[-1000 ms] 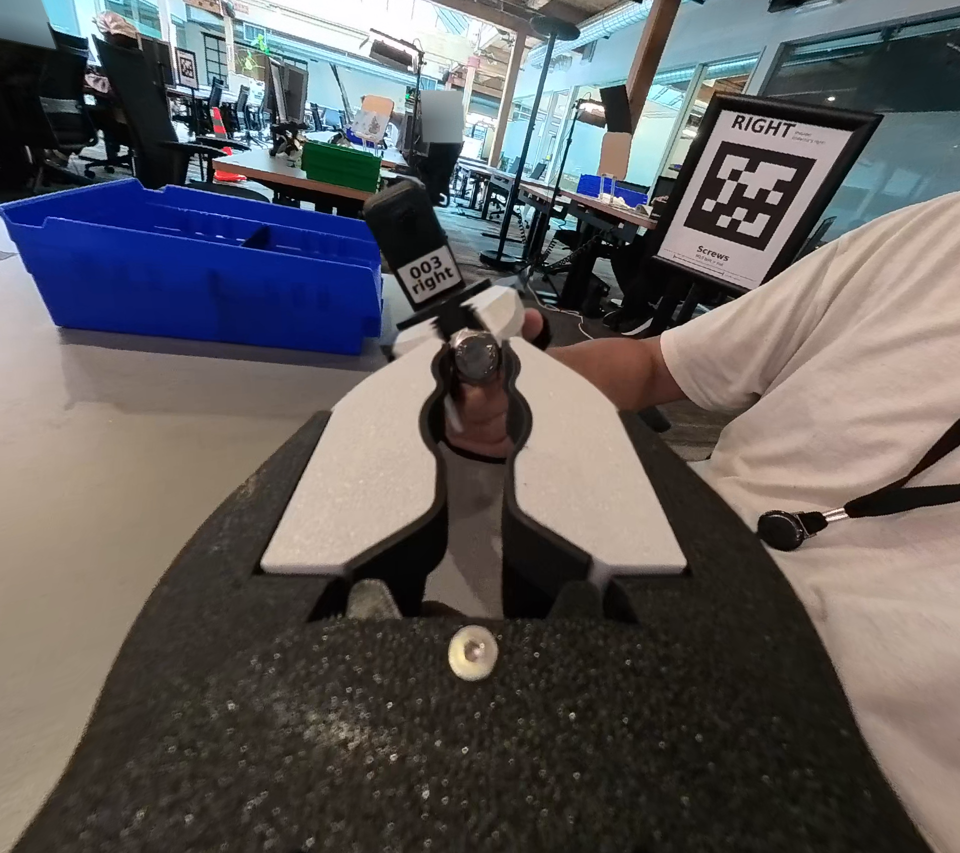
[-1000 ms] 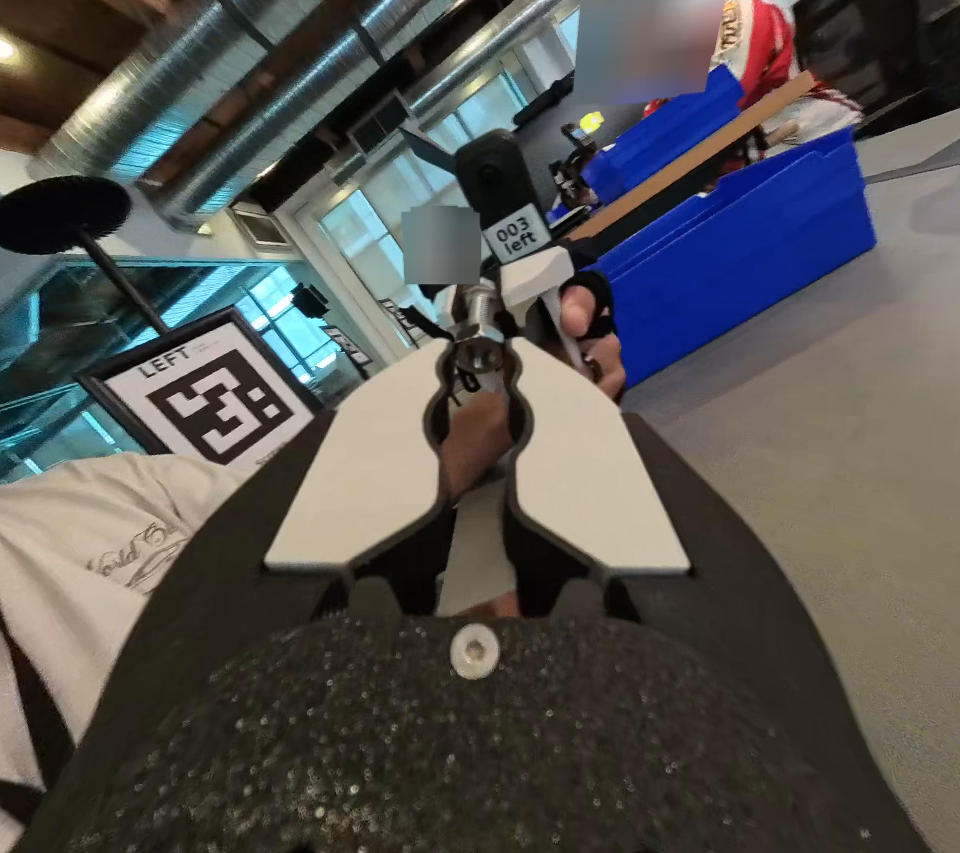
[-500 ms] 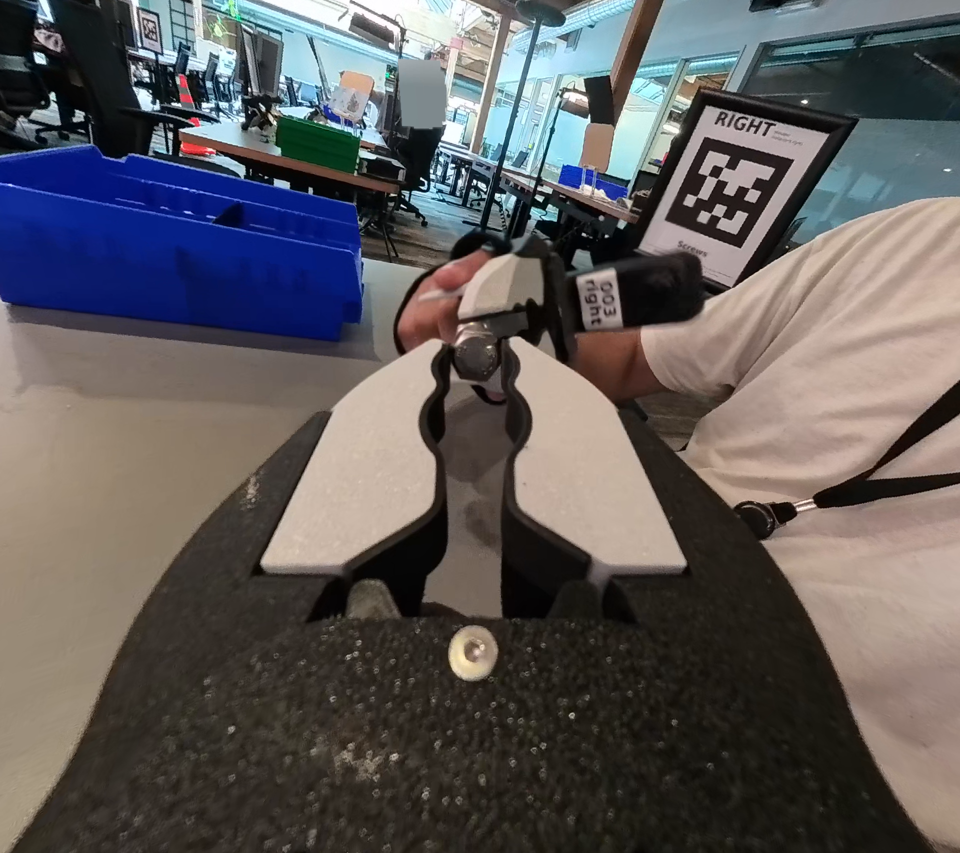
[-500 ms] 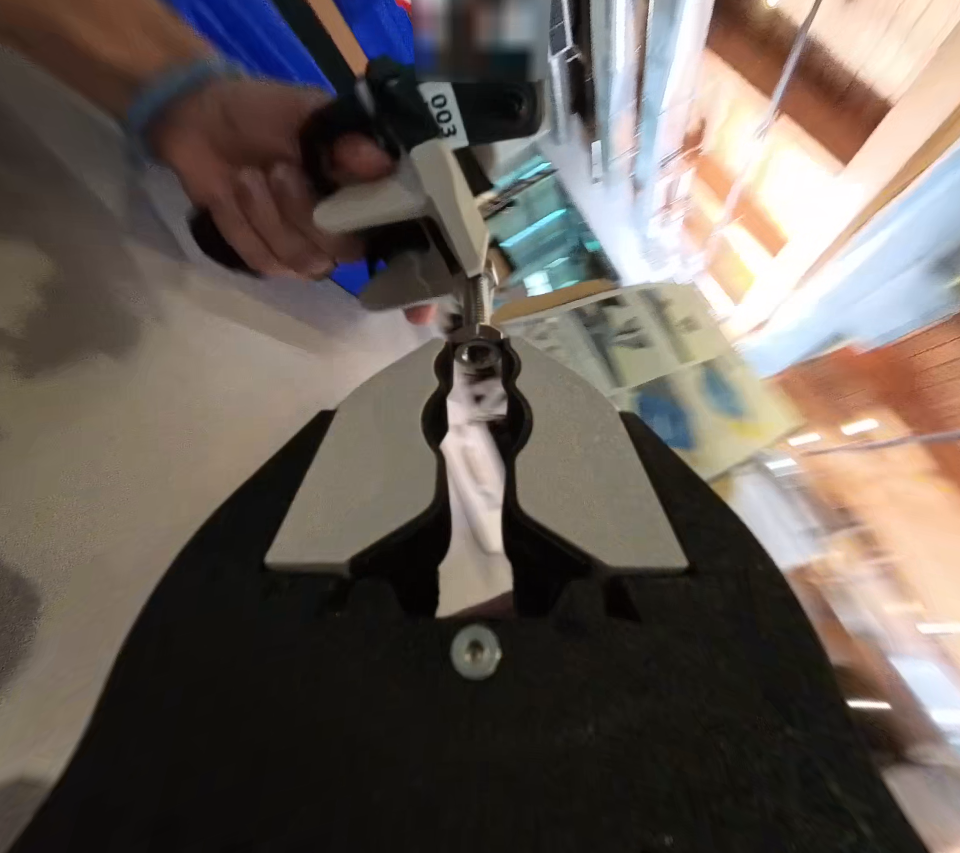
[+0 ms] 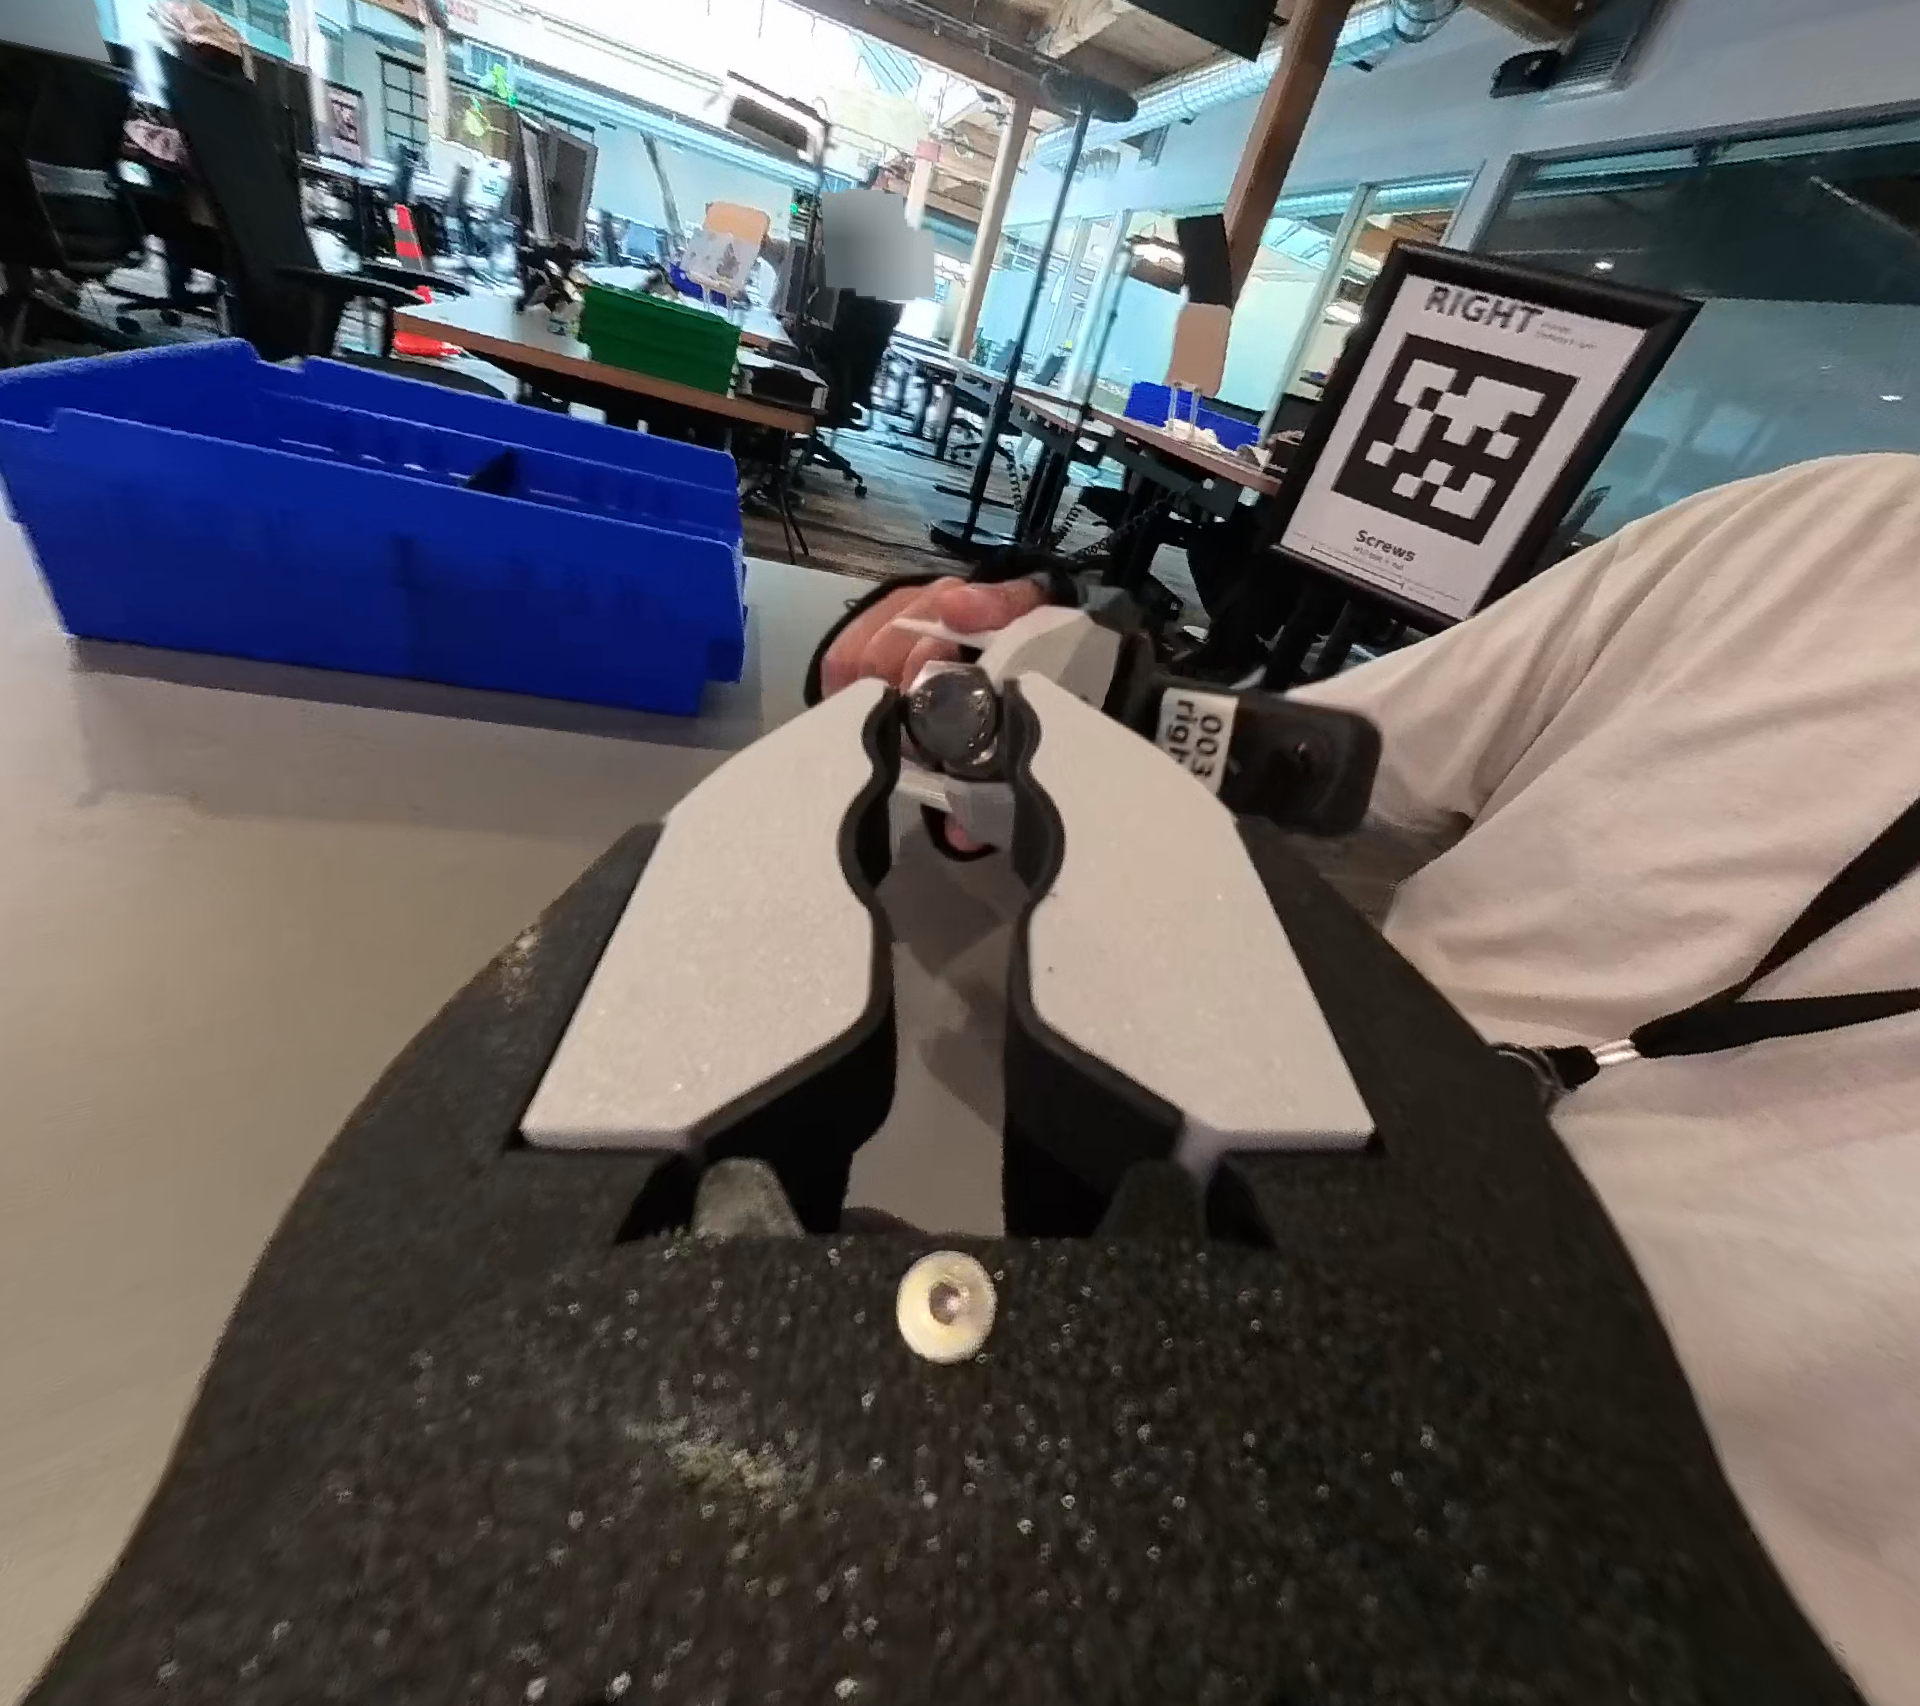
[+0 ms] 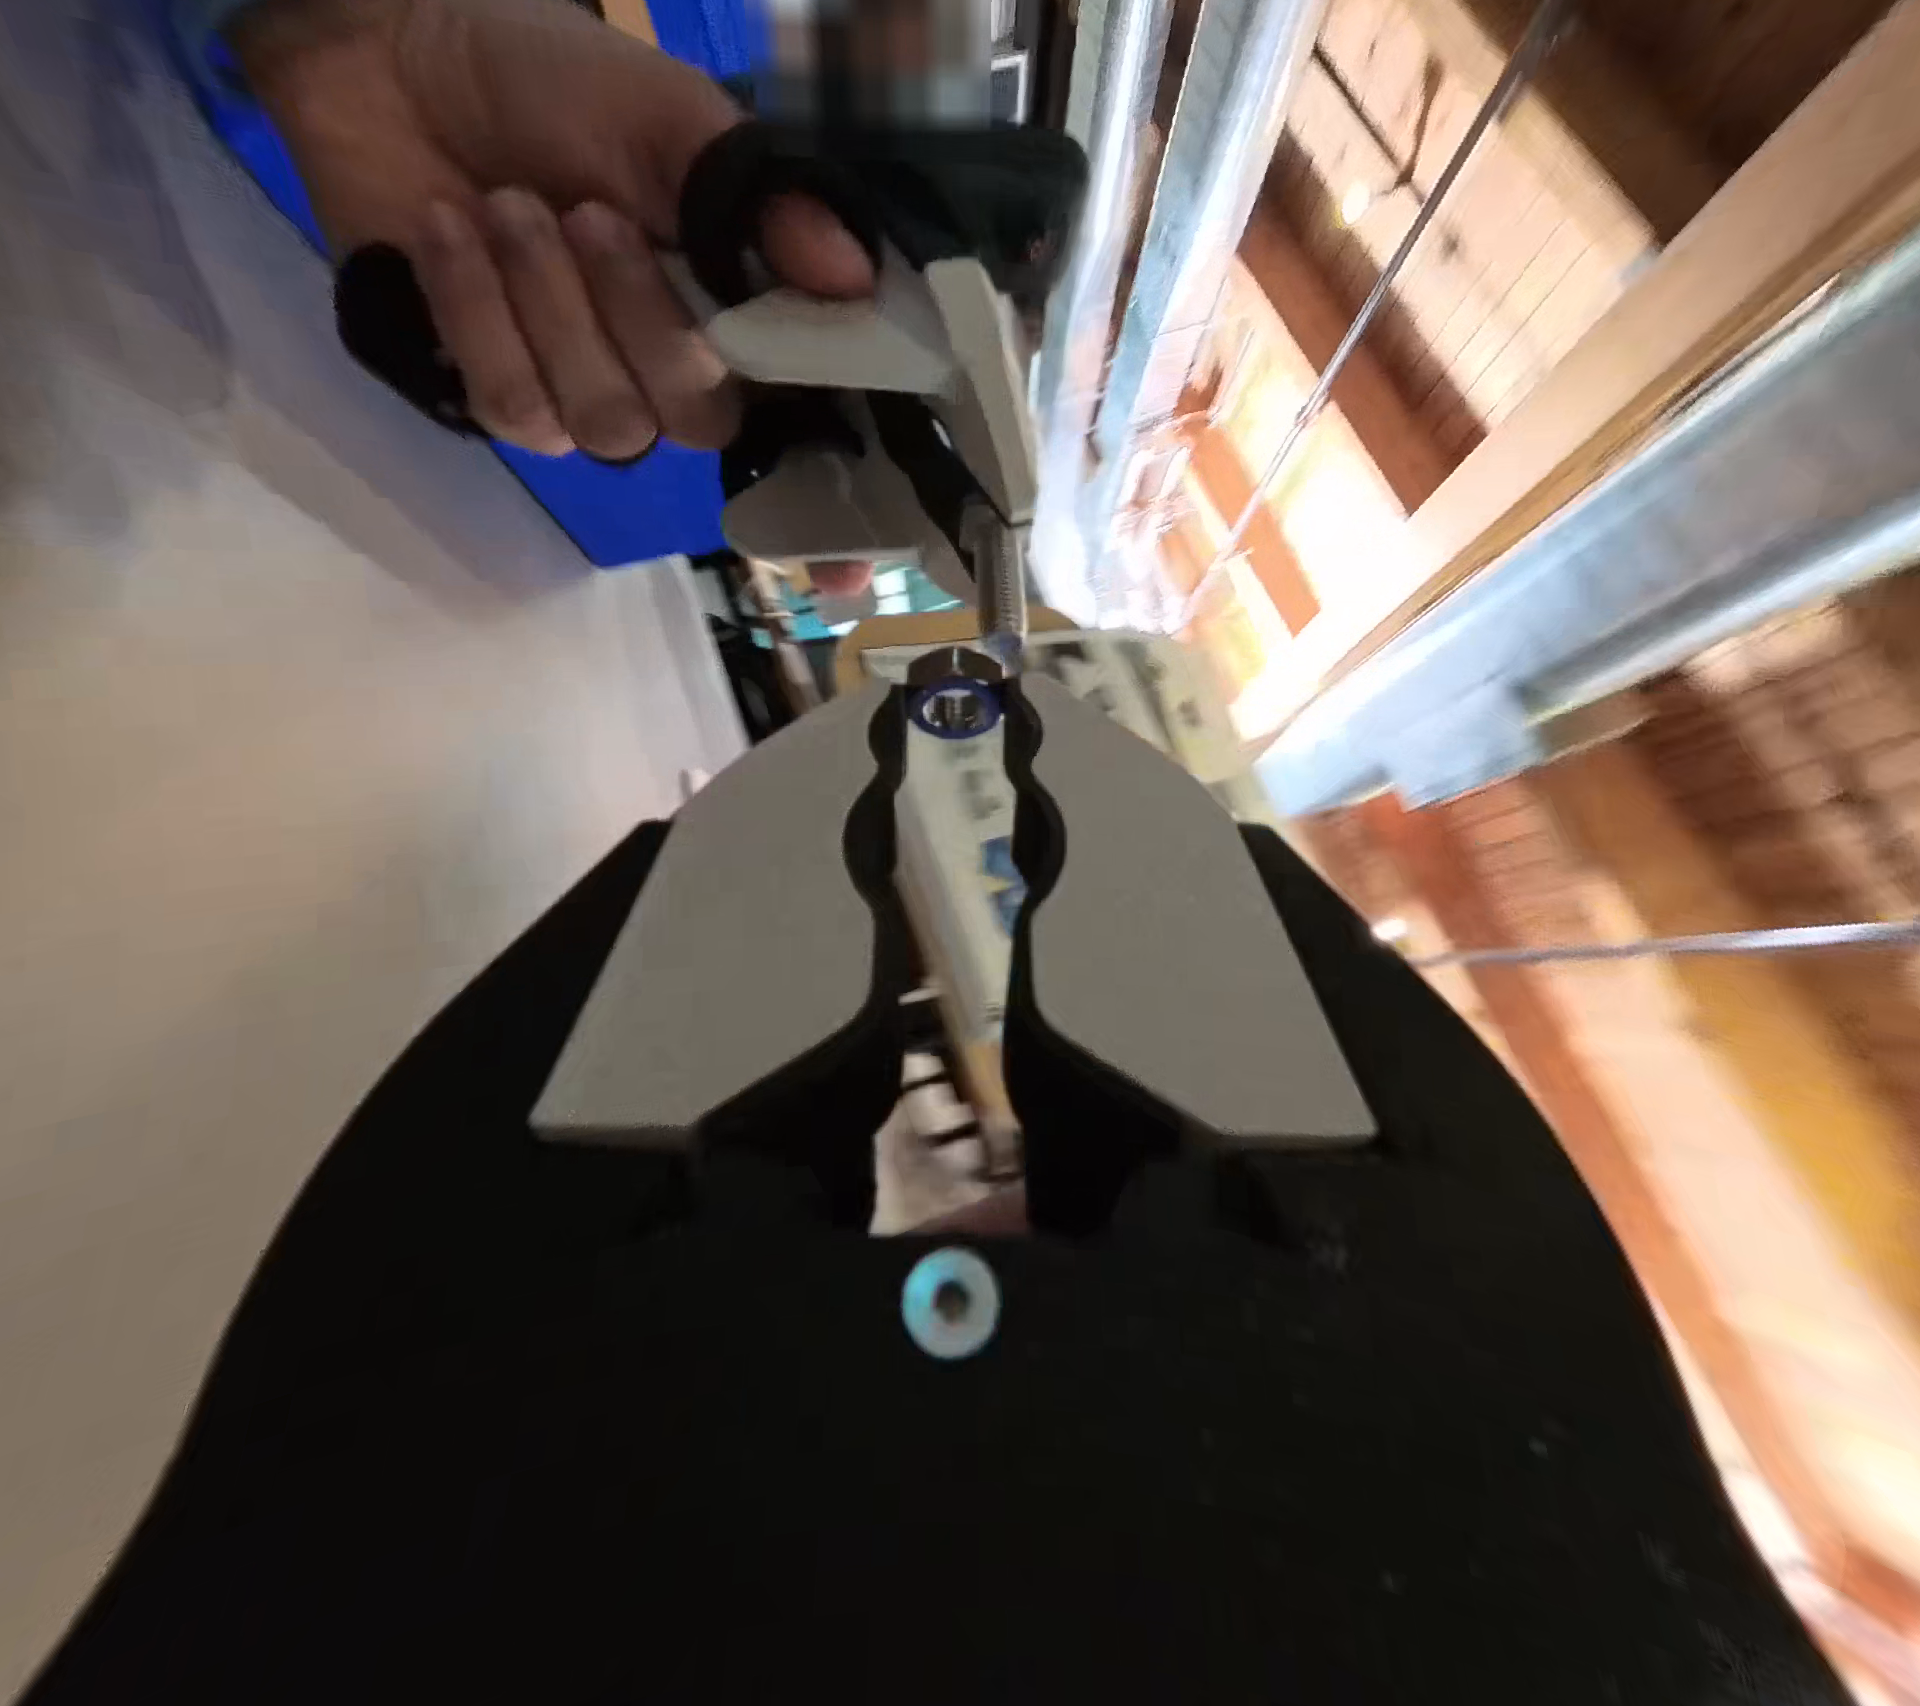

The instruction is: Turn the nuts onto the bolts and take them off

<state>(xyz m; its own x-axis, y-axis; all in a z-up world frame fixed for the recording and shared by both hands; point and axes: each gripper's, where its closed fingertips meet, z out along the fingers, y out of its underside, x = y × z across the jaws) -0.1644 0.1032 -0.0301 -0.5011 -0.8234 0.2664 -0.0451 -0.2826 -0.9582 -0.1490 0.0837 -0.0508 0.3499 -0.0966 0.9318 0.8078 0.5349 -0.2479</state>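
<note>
- The right gripper (image 6: 954, 706) has rolled further over since half a second ago, its label now hanging lower.
- Left gripper (image 5: 951, 721) pinches the bolt (image 5: 948, 721) by its head.
- Right gripper pinches the nut (image 6: 954, 700) at the bolt's tip, above the worktop (image 5: 312, 877).

Right gripper (image 5: 951, 799) is rolled over: a second ago its black camera stub (image 5: 1288, 763) stood upright above the bolt head (image 5: 948, 714); half a second ago it lay level to the right; now it points right and below level. Right wrist view tips from worktop-level to nearly sideways, background more blurred. There the nut (image 6: 954, 688) now sits at the tip of the bolt (image 6: 1000, 578) thread, more bare thread showing between it and the left gripper (image 6: 982, 513) than a second ago.
</note>
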